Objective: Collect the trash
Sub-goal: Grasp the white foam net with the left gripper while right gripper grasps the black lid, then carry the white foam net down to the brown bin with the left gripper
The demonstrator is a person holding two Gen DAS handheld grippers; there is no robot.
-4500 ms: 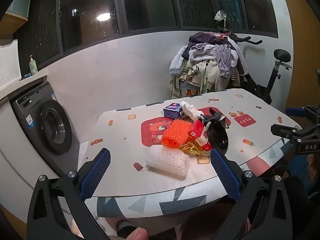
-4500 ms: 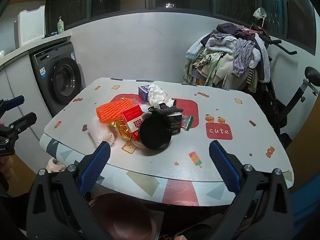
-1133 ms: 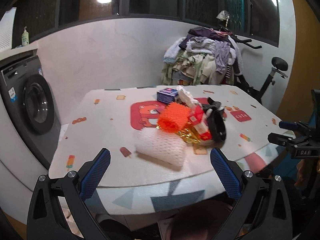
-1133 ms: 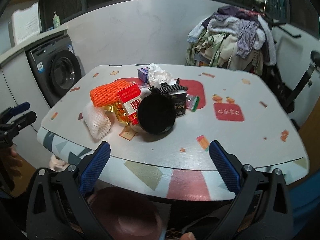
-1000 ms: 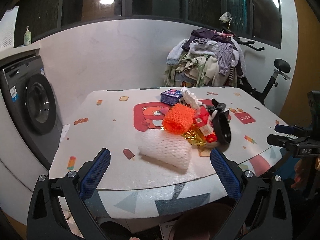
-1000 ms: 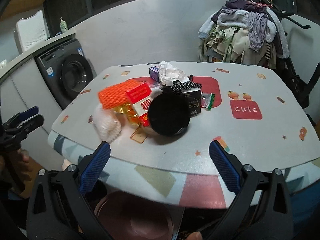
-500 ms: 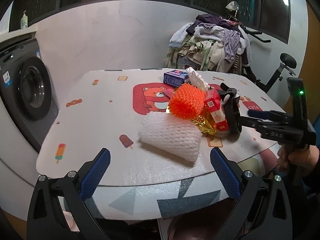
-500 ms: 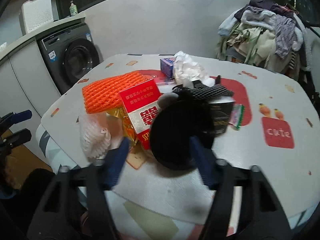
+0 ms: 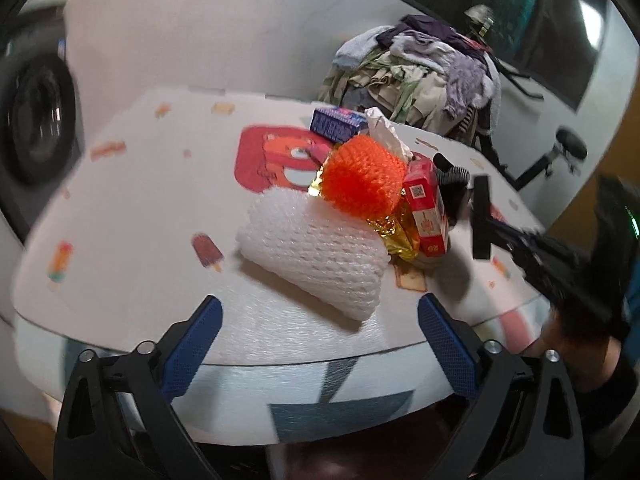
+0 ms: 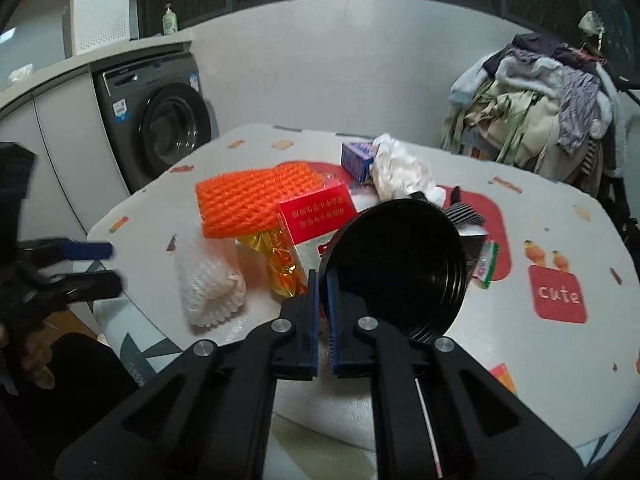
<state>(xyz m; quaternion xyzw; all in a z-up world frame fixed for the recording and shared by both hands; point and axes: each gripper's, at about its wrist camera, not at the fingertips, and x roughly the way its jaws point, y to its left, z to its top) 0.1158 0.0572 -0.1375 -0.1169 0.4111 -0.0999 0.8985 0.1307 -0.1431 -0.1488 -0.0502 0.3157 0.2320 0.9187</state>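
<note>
A pile of trash lies on the patterned table (image 9: pixel 132 220): white foam netting (image 9: pixel 316 252), orange foam netting (image 9: pixel 362 178), a red box (image 9: pixel 426 210), gold foil (image 9: pixel 396 230), a blue box (image 9: pixel 338 124) and crumpled tissue (image 10: pixel 402 168). My left gripper (image 9: pixel 318 336) is open at the table's near edge, in front of the white netting. My right gripper (image 10: pixel 323 284) is shut on the left rim of a black round bowl (image 10: pixel 396 264), which stands tilted on edge beside the red box (image 10: pixel 318 212). The right gripper also shows in the left wrist view (image 9: pixel 480 220).
A washing machine (image 10: pixel 160 128) stands left of the table. A heap of clothes (image 10: pixel 536 108) hangs over an exercise bike behind the table. A small green wrapper (image 10: pixel 486 266) lies right of the bowl.
My right gripper moved in to the black bowl and closed on its rim. My left gripper moved closer to the table and the white netting.
</note>
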